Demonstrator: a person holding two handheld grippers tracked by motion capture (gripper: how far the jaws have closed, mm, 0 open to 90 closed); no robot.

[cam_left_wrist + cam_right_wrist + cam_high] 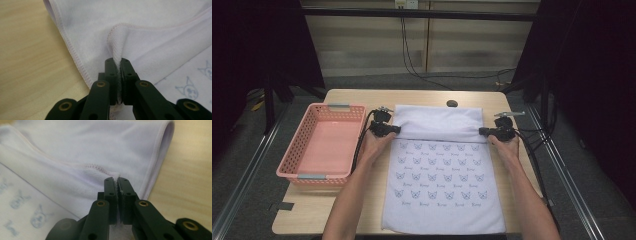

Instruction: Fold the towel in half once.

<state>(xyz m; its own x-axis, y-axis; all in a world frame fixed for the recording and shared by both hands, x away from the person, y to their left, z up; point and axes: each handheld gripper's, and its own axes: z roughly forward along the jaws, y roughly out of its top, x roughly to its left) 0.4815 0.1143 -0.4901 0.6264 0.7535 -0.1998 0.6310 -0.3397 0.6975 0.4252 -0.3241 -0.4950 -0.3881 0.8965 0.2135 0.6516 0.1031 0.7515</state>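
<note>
A white towel (442, 175) printed with small blue cat faces lies flat on the wooden table (422, 96), its far end folded back toward the person. My left gripper (396, 129) is shut on the folded end's left corner, and the stitched hem (117, 50) is pinched between its black jaws (119, 62). At the right corner, my right gripper (482, 131) is shut on the towel in the same way, its jaws (117, 180) clamping the hem (96, 167). Both grippers are level with each other across the towel's width.
A pink plastic basket (307, 140) stands empty at the left of the table, close beside the left hand. A small dark round thing (452, 103) sits at the table's far edge. Black cables trail from both grippers, and metal rails run along both sides.
</note>
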